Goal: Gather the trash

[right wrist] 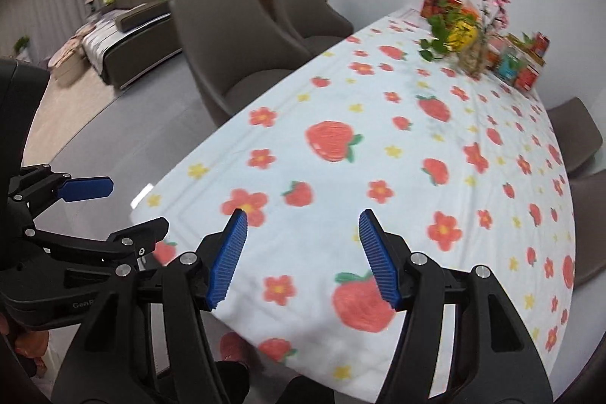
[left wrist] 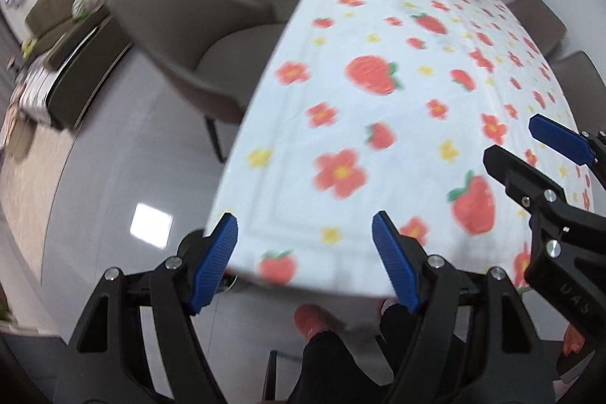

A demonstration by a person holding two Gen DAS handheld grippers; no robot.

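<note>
Left claw and right claw, black frames, ribbed blue pads, silver screws

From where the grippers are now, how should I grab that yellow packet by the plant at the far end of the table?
Take the yellow packet by its near, lower edge, coming in from the table's near end over the bare cloth. Green leaves crowd its left, the vase of pink blossoms its right, and boxes stand behind, so only the front is free. Blur hides its exact shape. Both grippers, left and right, are open and empty.

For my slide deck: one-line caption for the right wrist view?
Open right tongs above a strawberry-print tablecloth, empty.
</note>
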